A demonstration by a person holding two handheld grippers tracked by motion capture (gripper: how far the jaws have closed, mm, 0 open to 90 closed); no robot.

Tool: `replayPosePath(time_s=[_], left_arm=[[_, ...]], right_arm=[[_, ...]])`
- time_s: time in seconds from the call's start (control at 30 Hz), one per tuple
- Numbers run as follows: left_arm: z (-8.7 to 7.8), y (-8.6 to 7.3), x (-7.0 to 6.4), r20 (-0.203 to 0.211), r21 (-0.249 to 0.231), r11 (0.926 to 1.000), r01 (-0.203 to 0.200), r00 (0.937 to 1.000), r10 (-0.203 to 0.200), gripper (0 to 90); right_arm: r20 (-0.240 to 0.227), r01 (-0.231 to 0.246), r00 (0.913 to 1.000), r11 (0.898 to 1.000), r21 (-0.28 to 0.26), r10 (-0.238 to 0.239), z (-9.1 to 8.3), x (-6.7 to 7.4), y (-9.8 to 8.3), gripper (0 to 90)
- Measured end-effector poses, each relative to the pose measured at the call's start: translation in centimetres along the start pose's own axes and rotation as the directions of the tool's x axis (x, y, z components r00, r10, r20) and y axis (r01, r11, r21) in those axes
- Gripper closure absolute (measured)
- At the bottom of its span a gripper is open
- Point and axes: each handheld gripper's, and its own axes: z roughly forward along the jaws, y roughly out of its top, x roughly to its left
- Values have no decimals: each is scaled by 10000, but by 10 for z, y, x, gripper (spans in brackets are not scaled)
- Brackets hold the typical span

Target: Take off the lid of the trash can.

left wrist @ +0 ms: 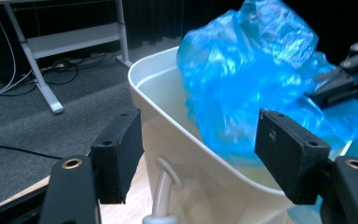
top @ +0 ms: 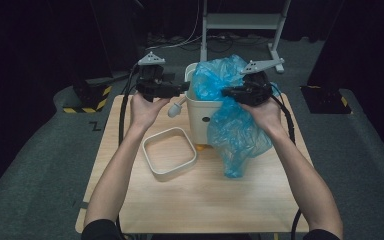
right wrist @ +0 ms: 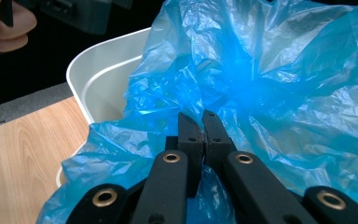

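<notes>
— Where's the bag (top: 232,125)?
— Centre right of the high view — half in the bin (top: 200,112), half draped down its front.
— Grippers?
— Right gripper (right wrist: 200,126) pinches a fold; left gripper (left wrist: 198,154) is spread at the rim.
— Handling?
— Likely light, limp, slippery — grab bunched film.

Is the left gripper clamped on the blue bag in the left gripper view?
No: the left gripper stands wide open around the white bin's rim, with the blue bag beyond it.
</notes>
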Motion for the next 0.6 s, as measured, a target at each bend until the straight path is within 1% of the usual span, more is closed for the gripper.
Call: replayPosePath(time_s=[0.17,0.23,0.37,0.47,0.5,0.57,0.6], left_arm=[[8,7,-5,67,124,9999,-109,9999,108,329],[13,10,-7,103,192,9996,-210,9997,208,334],[24,16,-13,280,247,9990,-384,9989,377,369],[33,19,-16,487,322,9982,-507,9976,491,447],[35,20,-18,510,320,9975,-624,9968,607,498],[37,20,-19,403,162,9962,-860,9955,853,634],[38,20,-19,407,170,9953,-952,9947,944,695]], right_arm=[[-42,28,10000,10000,54,-28,0,1,0,890],[-46,37,10000,10000,62,-37,0,1,0,890],[-70,37,10000,9999,98,-36,0,0,0,890],[-72,58,10000,9999,108,-57,0,1,1,887],[-67,81,9999,9999,102,-80,0,1,0,882],[-5,114,9999,9999,73,-114,0,2,1,857],[34,143,9999,9999,60,-143,-1,3,1,847]])
